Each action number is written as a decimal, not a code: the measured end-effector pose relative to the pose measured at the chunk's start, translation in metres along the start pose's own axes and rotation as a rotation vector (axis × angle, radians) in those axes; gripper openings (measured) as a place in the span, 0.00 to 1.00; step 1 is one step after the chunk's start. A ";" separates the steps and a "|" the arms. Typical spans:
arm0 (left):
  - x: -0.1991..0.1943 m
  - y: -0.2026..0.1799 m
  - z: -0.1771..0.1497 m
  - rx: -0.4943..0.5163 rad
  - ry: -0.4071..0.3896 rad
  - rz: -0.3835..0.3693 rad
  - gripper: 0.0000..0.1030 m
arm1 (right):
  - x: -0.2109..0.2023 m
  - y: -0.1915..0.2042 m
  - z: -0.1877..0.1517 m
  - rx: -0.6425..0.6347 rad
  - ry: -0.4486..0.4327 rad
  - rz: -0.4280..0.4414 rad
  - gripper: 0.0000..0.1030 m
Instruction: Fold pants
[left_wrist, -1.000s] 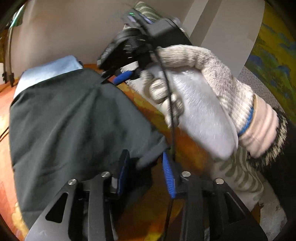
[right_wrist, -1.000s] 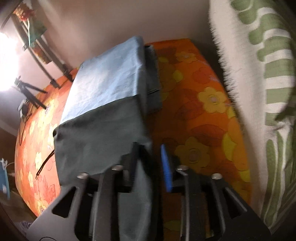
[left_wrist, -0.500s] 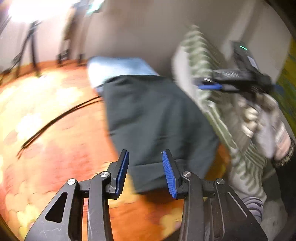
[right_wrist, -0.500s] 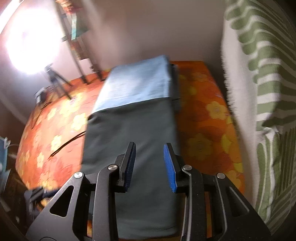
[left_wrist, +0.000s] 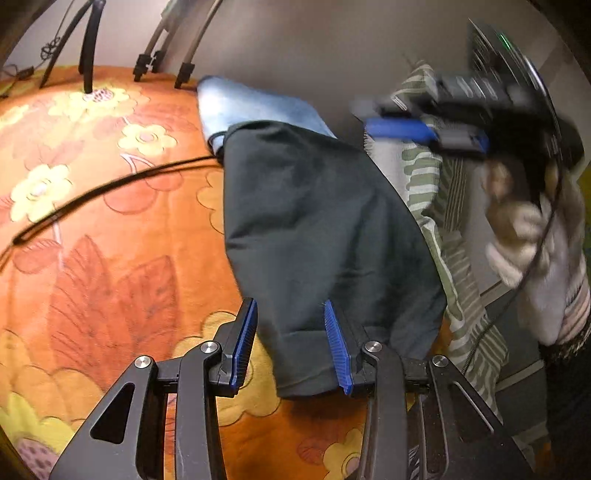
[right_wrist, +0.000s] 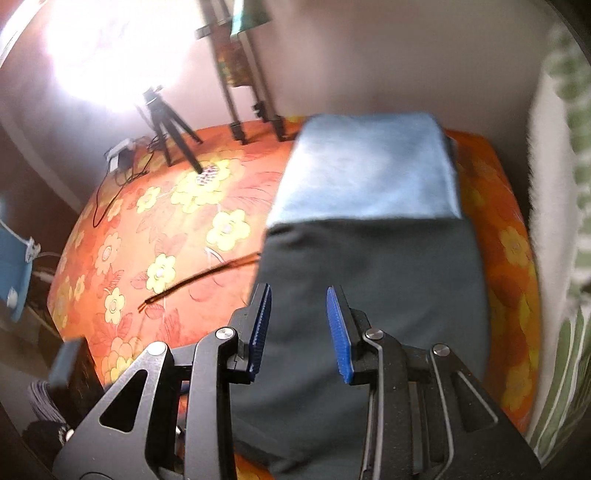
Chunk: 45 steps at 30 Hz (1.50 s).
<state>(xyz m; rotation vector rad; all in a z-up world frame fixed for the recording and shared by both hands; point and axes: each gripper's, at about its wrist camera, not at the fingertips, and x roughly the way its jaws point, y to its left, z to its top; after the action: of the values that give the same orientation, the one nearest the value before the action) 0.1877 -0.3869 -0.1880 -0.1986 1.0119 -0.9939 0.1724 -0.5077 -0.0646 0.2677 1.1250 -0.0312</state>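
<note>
The dark grey pants (left_wrist: 321, 221) lie folded flat on the orange flowered blanket (left_wrist: 110, 258), their far end over a folded light blue garment (left_wrist: 251, 107). My left gripper (left_wrist: 291, 347) is open and empty above the pants' near edge. The right gripper, held in a gloved hand, shows in the left wrist view (left_wrist: 424, 125), raised to the right of the pants. In the right wrist view my right gripper (right_wrist: 299, 328) is open and empty above the pants (right_wrist: 369, 295), with the blue garment (right_wrist: 369, 170) beyond.
A black cable (left_wrist: 103, 192) lies on the blanket left of the pants. A green striped white cover (left_wrist: 436, 206) hangs along the right. Tripod and stand legs (right_wrist: 166, 125) rest on the far blanket by the wall. A bright lamp glares at the top left.
Both grippers let go of the pants' edge and drew back and up. The pants now lie flat. The right hand has risen away to the right.
</note>
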 end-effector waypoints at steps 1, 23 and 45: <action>0.002 -0.001 -0.001 0.001 -0.002 0.001 0.35 | 0.007 0.007 0.006 -0.023 0.009 -0.005 0.32; 0.012 0.033 0.015 -0.148 -0.022 -0.049 0.35 | 0.147 0.080 0.054 -0.500 0.298 -0.124 0.38; 0.030 0.041 0.037 -0.223 -0.038 0.000 0.32 | 0.119 0.056 0.057 -0.409 0.226 -0.105 0.05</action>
<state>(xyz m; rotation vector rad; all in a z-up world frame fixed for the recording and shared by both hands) 0.2456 -0.3972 -0.2085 -0.3999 1.0875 -0.8736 0.2835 -0.4535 -0.1374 -0.1571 1.3399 0.1388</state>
